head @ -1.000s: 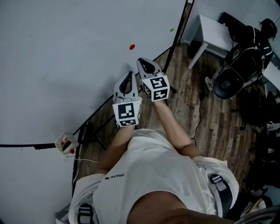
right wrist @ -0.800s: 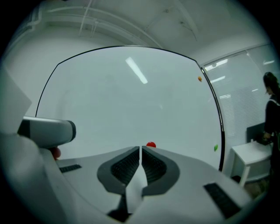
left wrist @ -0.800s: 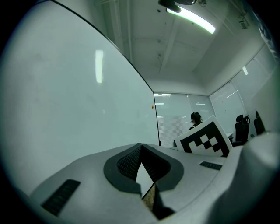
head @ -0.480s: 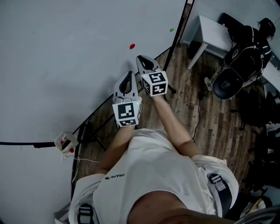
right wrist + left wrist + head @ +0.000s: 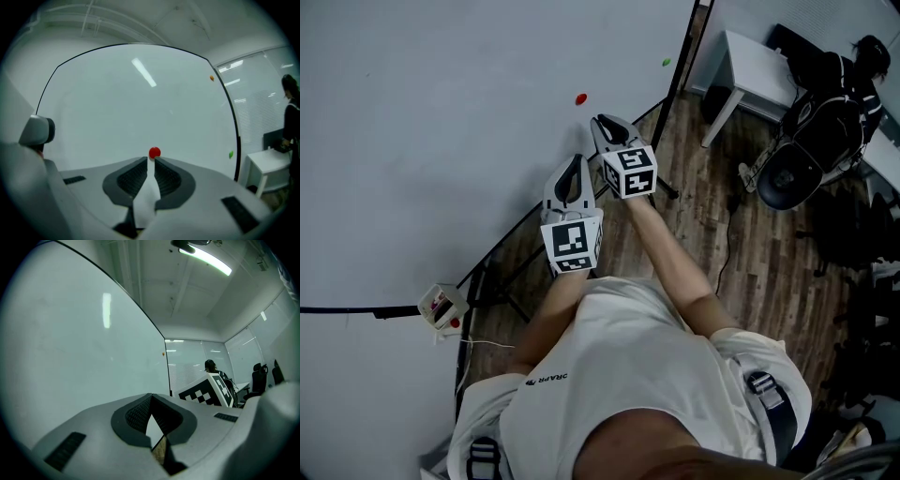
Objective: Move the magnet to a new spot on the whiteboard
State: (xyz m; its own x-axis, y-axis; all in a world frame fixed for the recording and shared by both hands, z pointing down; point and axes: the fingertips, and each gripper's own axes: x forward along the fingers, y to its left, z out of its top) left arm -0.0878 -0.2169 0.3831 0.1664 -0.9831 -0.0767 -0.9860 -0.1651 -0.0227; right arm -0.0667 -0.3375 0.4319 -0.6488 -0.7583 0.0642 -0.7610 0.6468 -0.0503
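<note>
On the white whiteboard (image 5: 441,112), the round red magnet (image 5: 154,152) sits just beyond the right tongs (image 5: 150,161), which have just been opening and hold nothing, so this approach step likely calls for advancing, then closing; left tongs (image 5: 151,398) closed, empty.

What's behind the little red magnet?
The whiteboard is behind the red magnet, which sits right against it. The small patch of board under the magnet is covered, so you can't see that spot.
</note>
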